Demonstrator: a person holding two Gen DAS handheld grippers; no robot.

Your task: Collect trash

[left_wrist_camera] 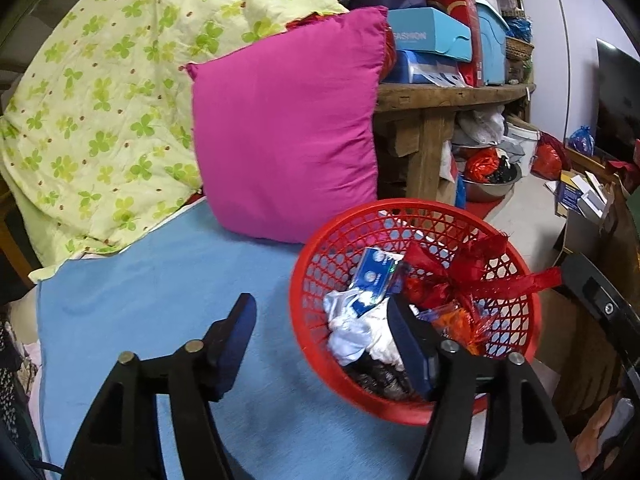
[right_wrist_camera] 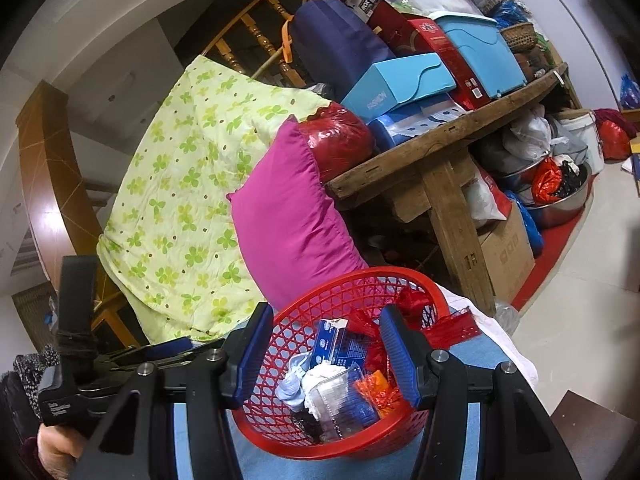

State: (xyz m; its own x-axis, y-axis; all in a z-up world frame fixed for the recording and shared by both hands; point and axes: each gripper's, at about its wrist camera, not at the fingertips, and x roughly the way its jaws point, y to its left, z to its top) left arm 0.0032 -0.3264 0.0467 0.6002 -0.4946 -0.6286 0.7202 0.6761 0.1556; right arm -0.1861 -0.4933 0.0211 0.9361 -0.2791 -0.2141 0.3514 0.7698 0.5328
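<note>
A red mesh basket [left_wrist_camera: 320, 248] sits on a blue sheet [left_wrist_camera: 160, 280]; it also shows in the right wrist view [right_wrist_camera: 280, 344]. It holds trash: a blue carton [left_wrist_camera: 374, 276], white crumpled tissue [left_wrist_camera: 352, 332], red wrapping [left_wrist_camera: 472, 264], an orange wrapper [right_wrist_camera: 378, 390] and a clear plastic tray [right_wrist_camera: 336, 396]. My left gripper [left_wrist_camera: 324, 344] is open and empty, its right finger over the basket, its left finger over the sheet. My right gripper [right_wrist_camera: 328, 356] is open and empty, hovering above the basket.
A magenta pillow [left_wrist_camera: 284, 132] and a green clover quilt [left_wrist_camera: 100, 112] lie behind the basket. A wooden table [right_wrist_camera: 440, 148] piled with boxes stands to the right, with bags, a cardboard box [right_wrist_camera: 506, 248] and metal bowls [right_wrist_camera: 560, 204] beneath.
</note>
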